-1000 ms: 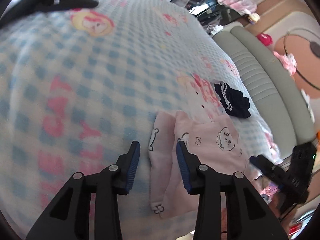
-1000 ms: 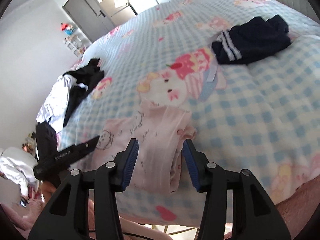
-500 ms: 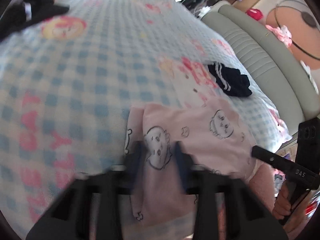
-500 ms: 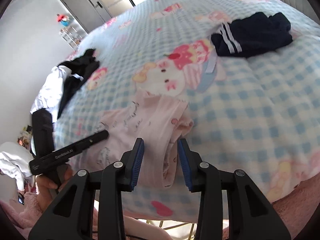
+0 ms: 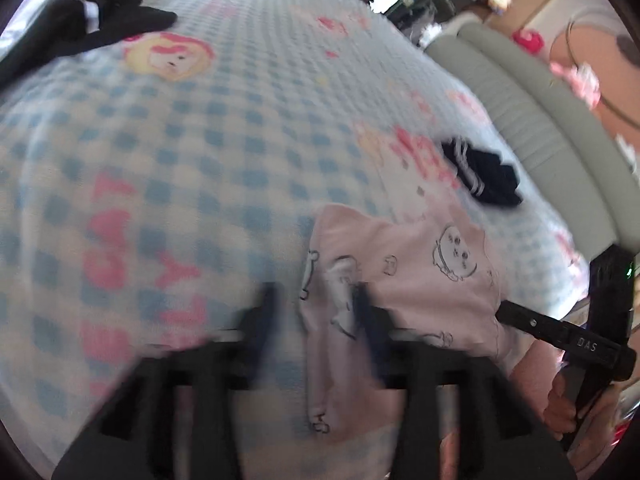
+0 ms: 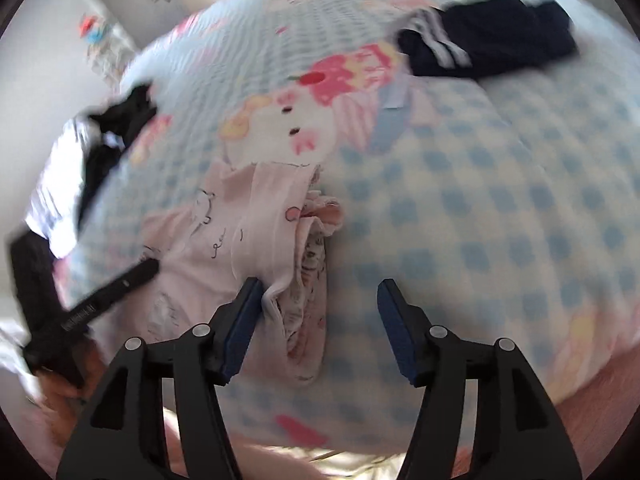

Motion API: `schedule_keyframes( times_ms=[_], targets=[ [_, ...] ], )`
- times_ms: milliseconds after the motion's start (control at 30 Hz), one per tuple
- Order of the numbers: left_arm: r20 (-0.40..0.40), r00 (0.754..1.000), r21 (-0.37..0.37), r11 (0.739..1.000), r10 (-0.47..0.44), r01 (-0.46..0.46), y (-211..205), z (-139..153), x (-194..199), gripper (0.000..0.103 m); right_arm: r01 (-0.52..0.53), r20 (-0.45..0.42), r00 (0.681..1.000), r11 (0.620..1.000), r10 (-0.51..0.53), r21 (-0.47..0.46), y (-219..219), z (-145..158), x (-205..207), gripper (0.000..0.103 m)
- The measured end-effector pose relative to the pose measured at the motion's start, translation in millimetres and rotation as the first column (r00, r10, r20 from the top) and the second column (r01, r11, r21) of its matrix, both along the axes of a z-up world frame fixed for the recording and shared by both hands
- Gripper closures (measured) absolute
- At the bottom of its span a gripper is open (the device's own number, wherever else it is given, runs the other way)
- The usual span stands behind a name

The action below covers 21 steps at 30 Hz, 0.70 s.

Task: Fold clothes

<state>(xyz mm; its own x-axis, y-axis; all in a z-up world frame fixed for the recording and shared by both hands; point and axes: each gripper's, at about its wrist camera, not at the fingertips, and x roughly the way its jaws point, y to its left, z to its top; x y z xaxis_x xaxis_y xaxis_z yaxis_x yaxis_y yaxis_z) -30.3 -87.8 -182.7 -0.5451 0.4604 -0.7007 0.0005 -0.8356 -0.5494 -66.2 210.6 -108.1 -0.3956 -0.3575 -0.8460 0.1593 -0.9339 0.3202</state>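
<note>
A folded pink garment with cartoon prints [image 5: 404,276] [image 6: 244,220] lies near the front edge of the blue checked bed cover [image 5: 192,140] [image 6: 500,208]. My left gripper [image 5: 318,318] is blurred and open, and the garment's left edge lies between its fingers. My right gripper [image 6: 320,320] is wide open at the garment's bunched right edge, with its left pad [image 6: 244,316] against the cloth. Each gripper shows in the other's view: right gripper [image 5: 560,338], left gripper [image 6: 104,296]. A folded navy garment with white stripes [image 5: 480,176] [image 6: 488,36] lies farther back.
Black and white clothes [image 5: 88,20] [image 6: 92,148] are piled at the far left of the bed. A grey padded headboard [image 5: 540,120] runs along the right side. A person's hand [image 5: 560,404] holds the right gripper's handle.
My right gripper's fingers have spread wider at the garment's right edge. My left gripper has shifted and is blurred by motion, still at the garment's left edge.
</note>
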Motion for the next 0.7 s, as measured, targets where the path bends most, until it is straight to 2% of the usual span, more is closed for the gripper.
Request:
schedule_keyframes(
  times_ms=[33, 133, 200, 267, 333, 400, 433, 467, 500, 533, 600, 700],
  targets=[
    [0.013, 1.000, 0.050, 0.999, -0.015, 0.015, -4.2, -5.8, -0.8, 0.048, 0.002, 0.008, 1.000, 1.000, -0.002, -0.024, 3.4, 0.4, 0.0, 0.041],
    [0.036, 0.999, 0.088, 0.996, -0.025, 0.021, 0.4, -15.0, -2.8, 0.050, 0.004, 0.039, 0.999, 0.995, -0.001, -0.096, 11.3, -2.9, -3.2, 0.038],
    [0.033, 0.998, 0.097, 0.994, -0.047, 0.044, 8.3, -11.2, -1.5, 0.059, -0.004, 0.142, 0.989, 0.975, 0.036, -0.220, 13.2, -20.1, -13.6, 0.037],
    [0.028, 0.997, 0.107, 0.992, -0.072, 0.068, 15.1, -5.2, 0.6, 0.058, -0.029, 0.171, 0.982, 0.954, 0.083, -0.299, 7.8, -18.0, -14.2, 0.042],
    [0.038, 0.996, 0.073, 0.994, -0.085, 0.082, 19.8, -3.3, -0.6, 0.055, -0.070, 0.107, 0.989, 0.965, 0.099, -0.251, 0.0, -5.9, -9.5, 0.041],
    [0.078, 0.992, 0.023, 0.995, -0.096, 0.094, 26.0, -9.5, -8.1, 0.060, -0.087, 0.072, 0.992, 0.979, 0.101, -0.183, -6.0, -8.3, -13.9, 0.041],
    [0.096, 0.990, -0.011, 0.994, -0.107, 0.108, 34.8, -2.7, -12.5, 0.075, -0.071, 0.104, 0.990, 0.978, 0.093, -0.196, -4.3, -17.1, -19.5, 0.041],
    [0.115, 0.986, -0.046, 0.991, -0.118, 0.124, 44.2, 5.3, -17.1, 0.085, -0.044, 0.149, 0.986, 0.975, 0.078, -0.219, -1.2, -26.9, -25.4, 0.044],
    [0.133, 0.983, -0.081, 0.987, -0.128, 0.139, 53.7, 13.2, -21.7, 0.087, -0.043, 0.149, 0.986, 0.972, 0.079, -0.229, 1.0, -25.8, -26.3, 0.053],
    [0.153, 0.979, -0.115, 0.981, -0.137, 0.156, 63.2, 21.2, -26.2, 0.088, -0.059, 0.123, 0.988, 0.971, 0.089, -0.231, 2.6, -18.0, -24.0, 0.055],
    [0.107, 0.977, -0.166, 0.966, -0.184, 0.200, 83.8, 53.1, -32.1, 0.088, -0.120, 0.010, 0.992, 0.967, 0.125, -0.223, 7.3, 15.4, -13.6, 0.056],
    [0.032, 0.970, -0.146, 0.959, -0.239, 0.242, 113.6, 91.6, -52.6, 0.088, -0.106, -0.083, 0.993, 0.968, 0.089, -0.225, 38.5, 56.5, -19.3, 0.055]
  ],
)
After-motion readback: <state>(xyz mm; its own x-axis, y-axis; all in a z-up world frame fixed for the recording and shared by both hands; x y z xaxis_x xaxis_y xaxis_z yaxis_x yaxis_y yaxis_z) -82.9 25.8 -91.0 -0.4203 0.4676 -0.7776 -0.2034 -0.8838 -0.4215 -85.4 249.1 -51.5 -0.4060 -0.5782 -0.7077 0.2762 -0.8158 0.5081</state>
